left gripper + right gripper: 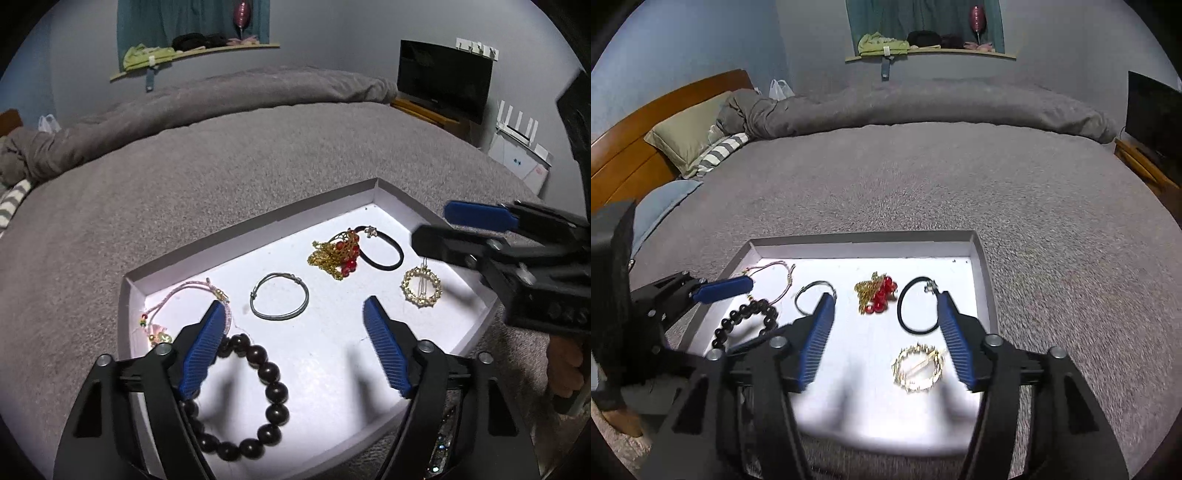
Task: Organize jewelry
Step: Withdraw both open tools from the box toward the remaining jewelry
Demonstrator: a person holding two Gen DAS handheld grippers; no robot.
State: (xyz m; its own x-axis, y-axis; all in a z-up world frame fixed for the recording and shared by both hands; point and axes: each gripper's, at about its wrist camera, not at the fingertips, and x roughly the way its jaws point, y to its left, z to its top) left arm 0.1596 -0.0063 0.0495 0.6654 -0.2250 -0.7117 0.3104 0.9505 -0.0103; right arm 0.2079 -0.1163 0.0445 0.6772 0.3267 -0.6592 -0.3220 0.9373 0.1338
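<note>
1. The left claw (295, 347) hangs above the near end of the white tray (251, 229), its jaws spread wide and gripping nothing; the pads touch no piece.
2. The dark bead bracelet (255, 398) lies flat on the tray floor just under and between the left claw's fingers, beside the left one. This looks like a piece set down in its own spot, not one being lifted.
3. Ahead of the left claw lie the silver bangle (279, 297) and, off its left fingertip, the pink cord bracelet (184, 299), each apart from the others.
4. The right claw (886, 332) is also spread and empty, hovering over the tray's right half.
5. The round gold hair clip (918, 367) rests between the right claw's fingers, nearer the right one, free of both pads.
6. Just beyond the right fingertip lies the black hair tie (916, 306); ahead, between the tips, is the gold chain with red beads (875, 295).
7. The pieces sit spaced out, probably so none tangle and each can be picked singly.
8. The tray rests on the grey bed (923, 177).
9. A sparkly strip (443, 439) lies outside the tray under the left claw's right finger; it may yet need placing.
</note>
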